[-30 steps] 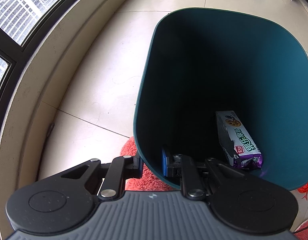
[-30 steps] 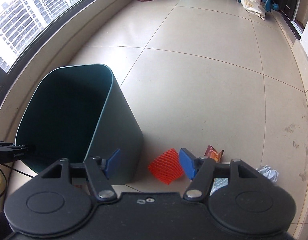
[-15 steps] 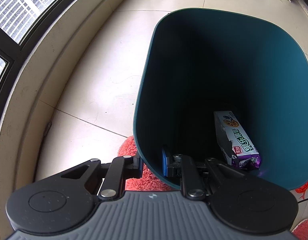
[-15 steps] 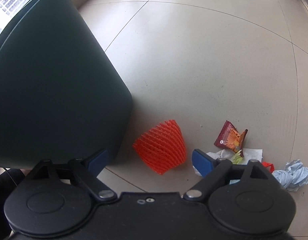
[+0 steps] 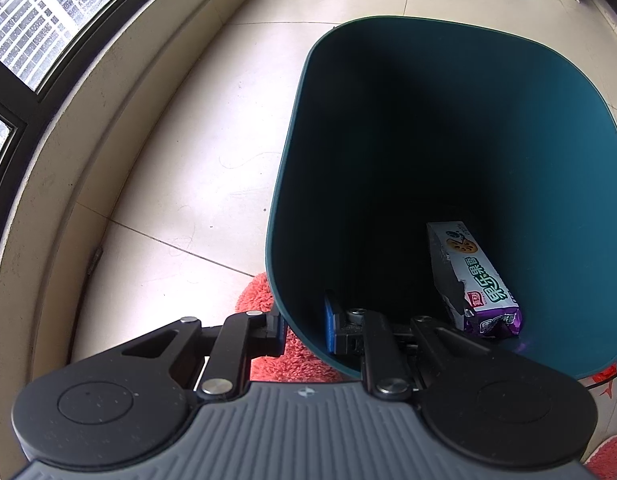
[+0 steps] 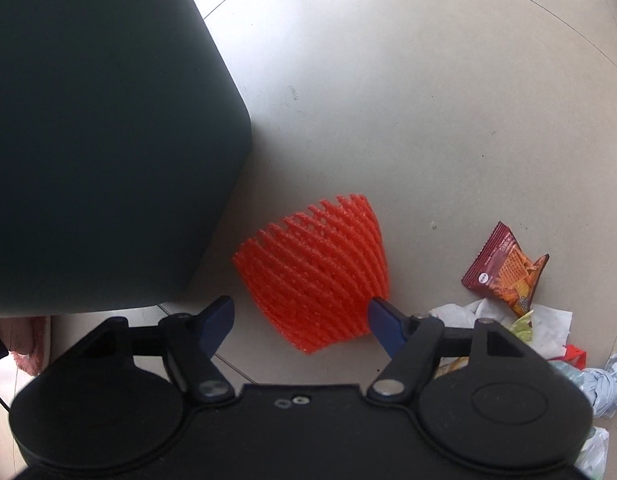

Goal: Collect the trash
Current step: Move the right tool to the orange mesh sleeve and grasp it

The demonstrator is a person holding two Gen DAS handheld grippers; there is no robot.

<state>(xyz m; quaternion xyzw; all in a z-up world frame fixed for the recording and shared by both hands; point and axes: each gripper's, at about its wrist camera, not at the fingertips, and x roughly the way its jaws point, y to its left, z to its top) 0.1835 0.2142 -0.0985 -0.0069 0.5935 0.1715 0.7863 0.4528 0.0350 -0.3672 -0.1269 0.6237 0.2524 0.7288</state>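
A: Where did the orange foam fruit net (image 6: pixel 314 272) lie?

B: On the floor between the right claw (image 6: pixel 300 320) tips, which had just been closing but were still apart; its axis ran near to far, with the dark teal plastic bin (image 6: pixel 100 128) at left.

A: And the left claw (image 5: pixel 304 330)?

B: Clamped on the bin's near rim. The purple biscuit packet (image 5: pixel 474 280) inside bore unreadable print.

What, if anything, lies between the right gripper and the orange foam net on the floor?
Nothing visible. The right gripper has just been closing, with the orange foam net between its fingers; the right pad touches the net's edge and the left pad stands clear of it. The teal bin stands beside it, not in the path.
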